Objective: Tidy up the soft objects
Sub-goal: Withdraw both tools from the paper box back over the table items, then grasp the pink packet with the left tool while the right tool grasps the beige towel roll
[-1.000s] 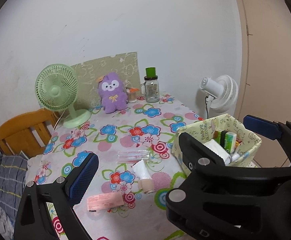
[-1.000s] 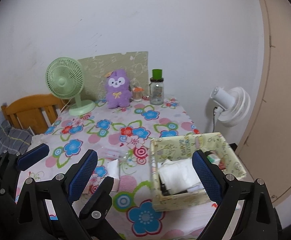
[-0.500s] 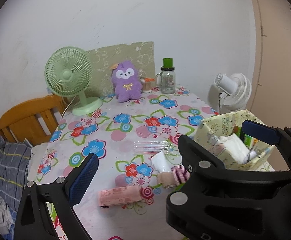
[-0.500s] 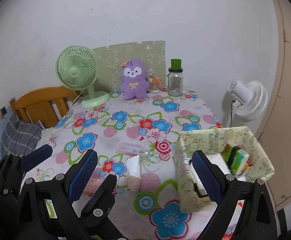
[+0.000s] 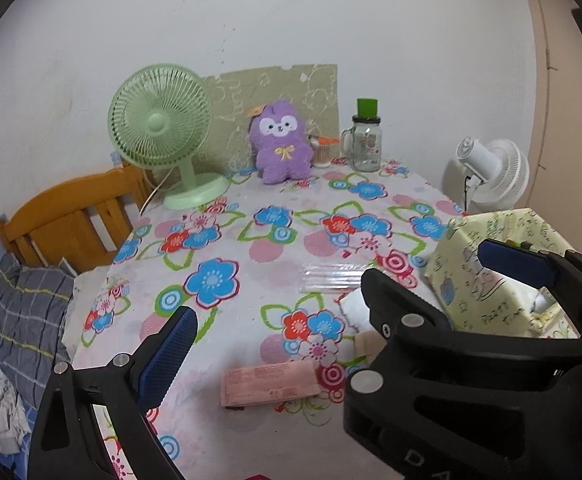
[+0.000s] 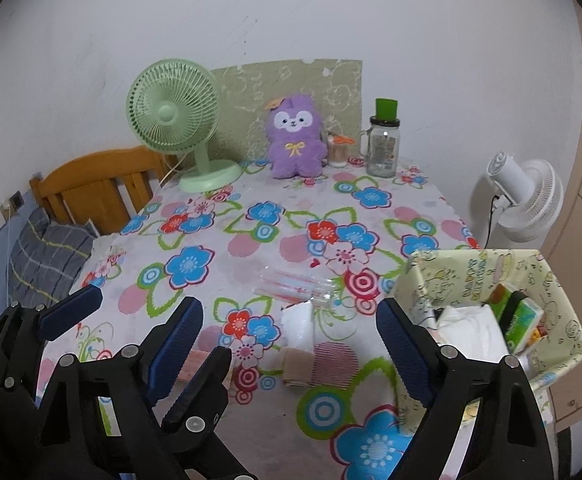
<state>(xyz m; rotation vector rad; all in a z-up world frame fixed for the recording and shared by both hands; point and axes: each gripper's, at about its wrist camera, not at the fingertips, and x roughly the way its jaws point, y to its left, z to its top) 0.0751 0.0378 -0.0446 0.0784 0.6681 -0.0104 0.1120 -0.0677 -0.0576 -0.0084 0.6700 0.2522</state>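
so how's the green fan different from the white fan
The green fan stands on the table at its far left corner; the white fan stands off the table's right edge. The green fan faces the cameras; the white fan shows its motor housing, facing away. Both have round grilles.

Little lettering can be made out. On the black body of the right gripper (image 5: 467, 312), seen low in the left wrist view, the embossed letters "D A" are read near the bottom edge — the rest is cut off. Printed words are carried on the outer wall of the yellow-green fabric box (image 5: 491, 304); something like "PARTY TIME" is suggested, though it is too distorted to be confirmed. Fine print is borne by the pink packet (image 5: 269, 382) on the tabletop and by the label of the glass jar (image 6: 383, 152) — neither is legible.
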